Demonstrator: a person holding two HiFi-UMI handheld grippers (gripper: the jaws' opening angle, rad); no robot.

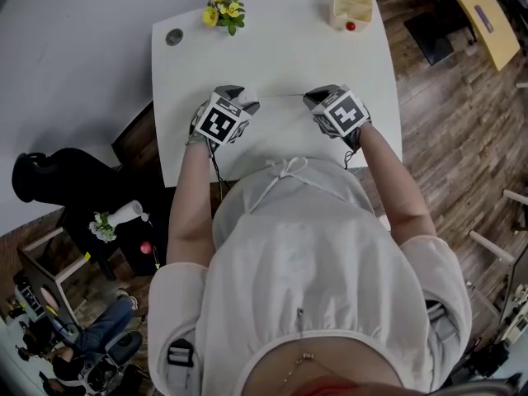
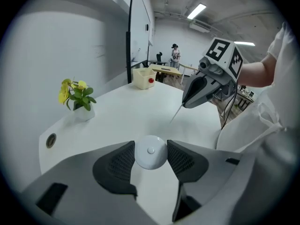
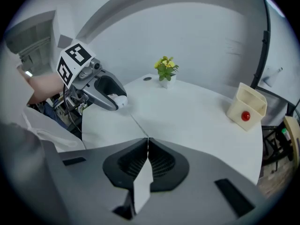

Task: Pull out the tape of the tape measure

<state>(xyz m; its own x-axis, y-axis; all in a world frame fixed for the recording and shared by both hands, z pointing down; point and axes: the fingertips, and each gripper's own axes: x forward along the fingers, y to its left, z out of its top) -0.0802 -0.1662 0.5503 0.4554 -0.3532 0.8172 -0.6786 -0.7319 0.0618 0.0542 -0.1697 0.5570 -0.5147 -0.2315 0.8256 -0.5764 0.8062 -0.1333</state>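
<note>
A small round white tape measure [image 2: 150, 152] sits between the pads of my left gripper [image 2: 150, 159], which is shut on it. From it a thin white tape [image 2: 175, 115] runs across to my right gripper [image 2: 185, 104]. In the right gripper view the jaws of my right gripper [image 3: 148, 146] are pressed together on the tape's flat white end [image 3: 142, 184]. The tape [image 3: 135, 124] leads back over the table to the tape measure [image 3: 120, 101] in my left gripper [image 3: 117, 102]. In the head view, my left gripper [image 1: 250, 105] and right gripper [image 1: 310, 99] face each other above the white table [image 1: 272, 48], with the tape [image 1: 280, 96] stretched between them.
At the table's far edge stand a small pot of yellow flowers [image 1: 224, 11] and a cream box [image 1: 351, 7] with a red ball. A round cable hole [image 1: 173, 36] lies at the far left corner. A wooden floor [image 1: 445, 122] lies to the right.
</note>
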